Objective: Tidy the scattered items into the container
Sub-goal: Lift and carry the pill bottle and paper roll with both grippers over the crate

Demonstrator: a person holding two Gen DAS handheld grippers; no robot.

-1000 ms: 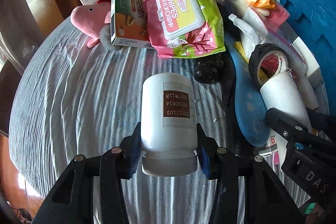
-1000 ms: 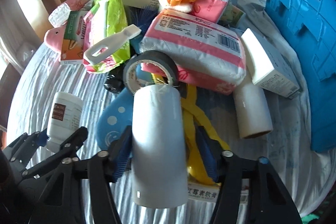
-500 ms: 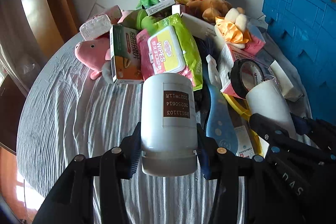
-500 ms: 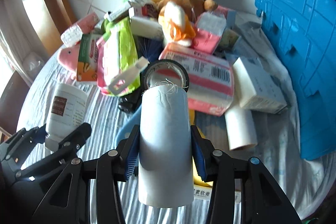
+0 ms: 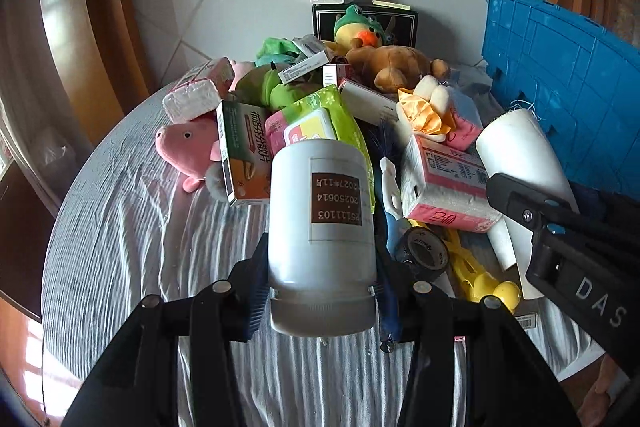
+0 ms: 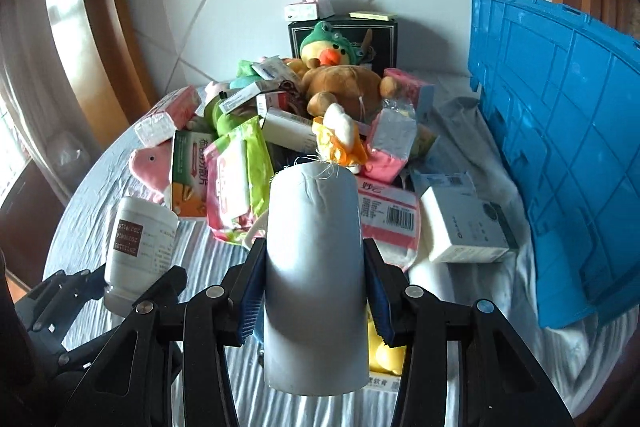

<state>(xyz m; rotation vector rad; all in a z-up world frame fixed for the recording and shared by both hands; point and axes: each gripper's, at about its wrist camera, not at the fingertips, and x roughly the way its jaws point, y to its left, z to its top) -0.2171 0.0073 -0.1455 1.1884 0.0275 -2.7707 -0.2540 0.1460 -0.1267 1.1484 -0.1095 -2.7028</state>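
Bottle [image 5: 322,223], white with brown label, clamped in left jaws.

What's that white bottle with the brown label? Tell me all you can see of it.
The white bottle looks like smooth plastic, round-bodied, with a brown label patch printed with digits and a paler ribbed cap end nearest the camera. The left hand-held gripper clamps it near the cap, its blue pads pressing both sides. It points base-first toward the pile, lifted off the grey striped cloth.
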